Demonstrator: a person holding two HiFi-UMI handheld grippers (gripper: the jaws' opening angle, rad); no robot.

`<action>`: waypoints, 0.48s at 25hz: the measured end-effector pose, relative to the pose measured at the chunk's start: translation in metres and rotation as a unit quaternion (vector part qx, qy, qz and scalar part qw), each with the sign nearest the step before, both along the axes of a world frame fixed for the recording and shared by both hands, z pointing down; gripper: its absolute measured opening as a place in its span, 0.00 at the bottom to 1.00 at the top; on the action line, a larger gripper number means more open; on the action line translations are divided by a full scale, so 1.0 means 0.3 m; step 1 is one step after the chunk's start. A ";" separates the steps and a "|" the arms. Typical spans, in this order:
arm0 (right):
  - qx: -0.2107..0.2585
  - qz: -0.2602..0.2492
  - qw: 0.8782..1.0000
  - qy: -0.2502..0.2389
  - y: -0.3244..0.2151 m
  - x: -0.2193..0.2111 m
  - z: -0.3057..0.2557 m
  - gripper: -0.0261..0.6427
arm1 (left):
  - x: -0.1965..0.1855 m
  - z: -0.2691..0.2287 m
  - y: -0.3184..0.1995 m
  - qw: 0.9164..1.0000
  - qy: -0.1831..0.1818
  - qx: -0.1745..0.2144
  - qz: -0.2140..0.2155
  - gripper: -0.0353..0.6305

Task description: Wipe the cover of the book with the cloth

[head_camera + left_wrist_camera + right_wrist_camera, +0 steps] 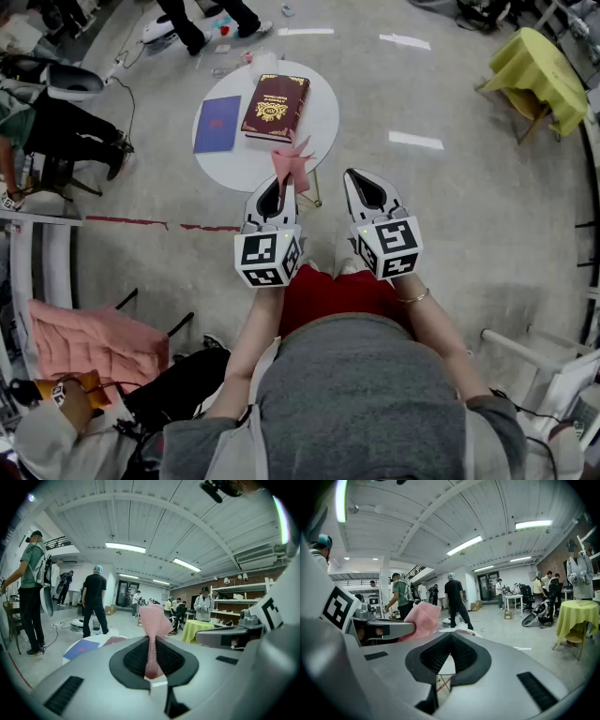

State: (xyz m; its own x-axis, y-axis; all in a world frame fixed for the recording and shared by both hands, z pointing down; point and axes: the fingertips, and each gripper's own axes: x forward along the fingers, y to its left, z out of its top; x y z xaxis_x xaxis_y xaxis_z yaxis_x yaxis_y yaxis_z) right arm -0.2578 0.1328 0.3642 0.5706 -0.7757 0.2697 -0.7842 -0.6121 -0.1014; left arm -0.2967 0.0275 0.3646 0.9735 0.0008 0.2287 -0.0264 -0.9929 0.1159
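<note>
A maroon book (276, 106) with a gold emblem lies closed on the round white table (319, 122), ahead of me. A blue book (217, 123) lies to its left. My left gripper (278, 180) is shut on a pink cloth (293, 164) that sticks up beyond the jaw tips, held in the air short of the table's near edge. In the left gripper view the cloth (154, 620) stands pinched between the pads of the left gripper (151, 641). My right gripper (362, 174) hovers beside it, shut and empty; in its own view the right gripper (449, 638) has the cloth (423, 618) to its left.
A small table under a yellow cloth (539, 70) stands far right. People stand beyond the round table (202, 23) and one sits at the left (56, 131). A chair with a pink cushion (94, 337) is near left, a white chair (562, 375) near right.
</note>
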 end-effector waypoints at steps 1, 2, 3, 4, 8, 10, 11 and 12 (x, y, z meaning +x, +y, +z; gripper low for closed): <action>0.002 0.001 1.000 0.001 0.006 0.004 -0.002 0.08 | 0.005 0.000 0.006 1.000 0.000 0.000 0.001 0.10; 0.004 0.002 1.000 0.002 0.013 0.008 -0.004 0.08 | 0.009 0.000 0.012 1.000 0.000 0.000 0.001 0.10; 0.006 0.003 1.000 0.003 0.022 0.012 -0.008 0.08 | 0.012 -0.002 0.019 1.000 0.000 0.000 0.002 0.10; 0.010 0.004 1.000 0.004 0.031 0.014 -0.013 0.08 | 0.013 -0.004 0.027 1.000 0.000 0.000 0.002 0.10; 0.020 0.009 1.000 0.003 0.089 0.031 -0.026 0.08 | 0.022 -0.014 0.070 1.000 0.003 0.002 0.004 0.10; 0.019 0.017 1.000 0.005 0.126 0.044 -0.024 0.08 | 0.029 -0.014 0.095 1.000 0.003 0.004 0.006 0.11; 0.018 0.022 1.000 0.007 0.144 0.049 -0.022 0.08 | 0.033 -0.014 0.107 1.000 0.003 0.006 0.006 0.10; 0.018 0.026 0.999 0.008 0.160 0.053 -0.021 0.08 | 0.036 -0.014 0.118 1.000 0.003 0.007 0.007 0.10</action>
